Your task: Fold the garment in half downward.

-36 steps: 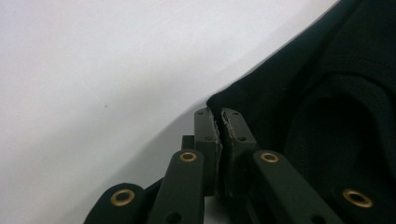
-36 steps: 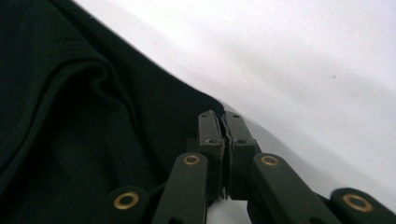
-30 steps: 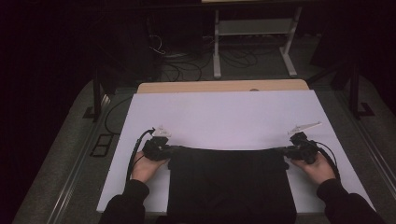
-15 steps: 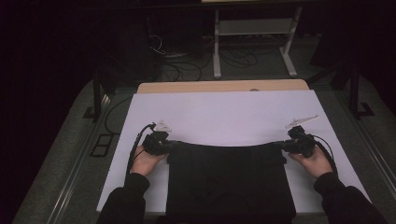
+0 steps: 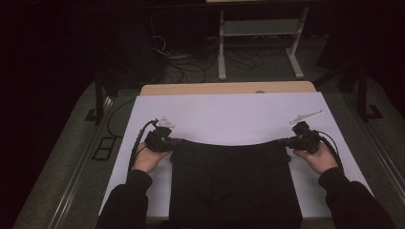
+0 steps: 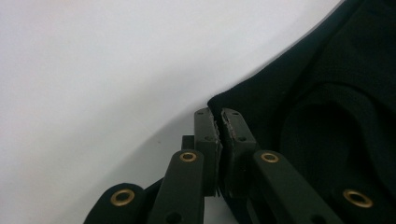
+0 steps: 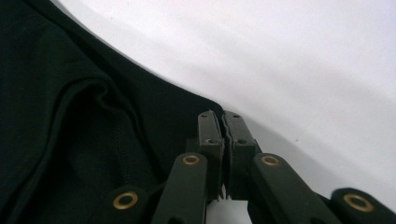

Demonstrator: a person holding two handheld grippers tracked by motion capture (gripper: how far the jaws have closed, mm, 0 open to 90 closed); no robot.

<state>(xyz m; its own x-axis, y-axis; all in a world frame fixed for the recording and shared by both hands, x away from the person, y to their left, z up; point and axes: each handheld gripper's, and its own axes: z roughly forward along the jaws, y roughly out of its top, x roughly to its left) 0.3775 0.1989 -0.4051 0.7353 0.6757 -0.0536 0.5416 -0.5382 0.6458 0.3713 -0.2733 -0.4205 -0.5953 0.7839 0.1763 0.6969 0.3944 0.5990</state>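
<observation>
A black garment (image 5: 234, 183) lies on the white table cover (image 5: 229, 114), its far edge sagging in a curve between my two grippers. My left gripper (image 5: 173, 142) is shut on the garment's far left corner (image 6: 224, 103), held a little above the cover. My right gripper (image 5: 285, 141) is shut on the far right corner (image 7: 205, 103). In both gripper views the black jaws stand pressed together with the cloth edge pinched at their tips. The garment's near edge hangs over the table's front.
A strip of bare wooden tabletop (image 5: 224, 88) runs along the far side of the cover. Behind it stand a metal stand (image 5: 258, 43) and loose cables (image 5: 172, 57) on the dark floor. White cover lies bare beyond the garment and at both its sides.
Both grippers have moved away from the person toward the table's far side, drawing the garment's held edge with them. More black cloth now lies spread on the cover.
</observation>
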